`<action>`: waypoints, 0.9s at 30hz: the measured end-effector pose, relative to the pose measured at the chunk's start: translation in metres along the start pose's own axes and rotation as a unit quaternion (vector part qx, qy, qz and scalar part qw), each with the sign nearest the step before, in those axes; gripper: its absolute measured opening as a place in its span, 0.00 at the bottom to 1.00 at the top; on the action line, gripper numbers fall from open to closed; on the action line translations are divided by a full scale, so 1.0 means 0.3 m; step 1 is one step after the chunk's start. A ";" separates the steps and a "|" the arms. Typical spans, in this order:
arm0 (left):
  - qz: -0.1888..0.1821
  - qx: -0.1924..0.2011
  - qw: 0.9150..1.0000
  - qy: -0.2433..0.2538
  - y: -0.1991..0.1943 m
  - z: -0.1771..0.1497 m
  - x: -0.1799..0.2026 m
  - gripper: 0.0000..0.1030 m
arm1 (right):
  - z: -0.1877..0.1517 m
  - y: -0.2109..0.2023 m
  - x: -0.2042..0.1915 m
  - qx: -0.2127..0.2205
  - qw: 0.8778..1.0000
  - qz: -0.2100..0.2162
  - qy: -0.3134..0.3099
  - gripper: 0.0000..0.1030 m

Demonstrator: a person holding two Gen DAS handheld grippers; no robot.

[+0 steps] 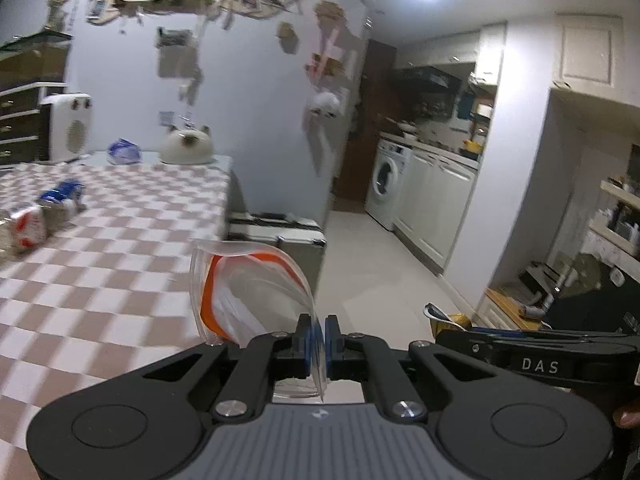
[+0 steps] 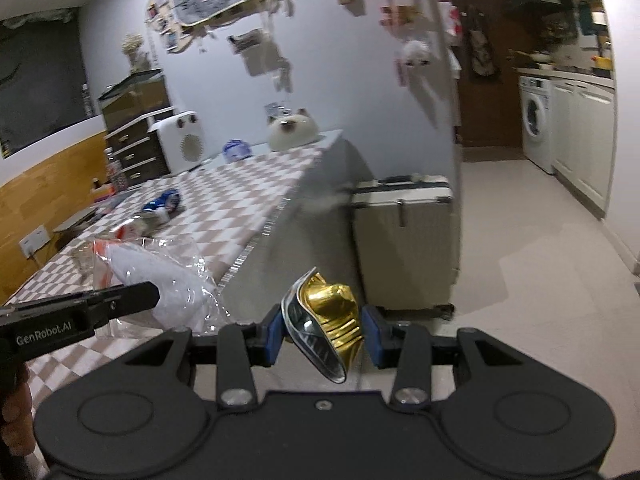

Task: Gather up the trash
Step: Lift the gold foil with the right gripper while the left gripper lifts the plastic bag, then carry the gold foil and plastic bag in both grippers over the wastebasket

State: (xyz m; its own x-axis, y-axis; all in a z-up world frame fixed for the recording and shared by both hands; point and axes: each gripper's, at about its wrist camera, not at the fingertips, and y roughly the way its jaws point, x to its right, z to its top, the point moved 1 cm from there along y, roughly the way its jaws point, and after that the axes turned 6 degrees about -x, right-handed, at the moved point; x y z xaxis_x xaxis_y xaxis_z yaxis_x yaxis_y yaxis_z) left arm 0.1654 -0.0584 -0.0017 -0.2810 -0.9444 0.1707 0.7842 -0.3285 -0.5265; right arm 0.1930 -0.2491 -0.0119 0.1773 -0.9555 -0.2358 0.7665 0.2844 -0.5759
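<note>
My left gripper (image 1: 319, 336) is shut on a clear plastic wrapper with an orange band (image 1: 244, 292), which sticks up and to the left past the table's corner. The same wrapper (image 2: 160, 280) shows at the left of the right wrist view, held by the left gripper's black fingers (image 2: 132, 294). My right gripper (image 2: 322, 330) is shut on a crushed gold can (image 2: 330, 314) squeezed between its blue pads. On the checkered table (image 1: 100, 280) lie a crushed blue can (image 1: 62, 194) and a red-and-white wrapper (image 1: 28, 226).
A white heater (image 1: 66, 126), a blue-white bag (image 1: 124, 151) and a cat-shaped holder (image 1: 188, 146) stand at the table's far end. A pale suitcase (image 2: 404, 236) sits on the floor beside the table. A washing machine (image 1: 386, 184) and white cabinets line the right wall.
</note>
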 end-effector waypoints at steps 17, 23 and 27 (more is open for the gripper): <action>-0.052 -0.150 0.987 -0.006 0.430 -0.258 0.222 0.06 | -0.284 0.072 0.377 -0.078 0.991 -0.064 0.085 0.41; -0.038 -0.216 0.975 -0.019 0.645 -0.394 0.220 0.06 | -0.422 0.193 0.493 -0.130 0.981 -0.079 0.120 0.41; -0.038 -0.256 0.966 -0.028 0.771 -0.481 0.217 0.06 | -0.523 0.273 0.565 -0.168 0.972 -0.083 0.142 0.41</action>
State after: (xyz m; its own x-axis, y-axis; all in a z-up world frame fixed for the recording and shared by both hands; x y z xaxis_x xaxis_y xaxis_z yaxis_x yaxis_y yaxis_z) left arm 0.2486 -0.1937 -0.2326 -0.2850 -0.9222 0.2615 0.3827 -0.3596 -0.8510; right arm 0.1889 -0.3753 -0.2219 -0.1464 -0.9436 -0.2970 0.5170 0.1830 -0.8362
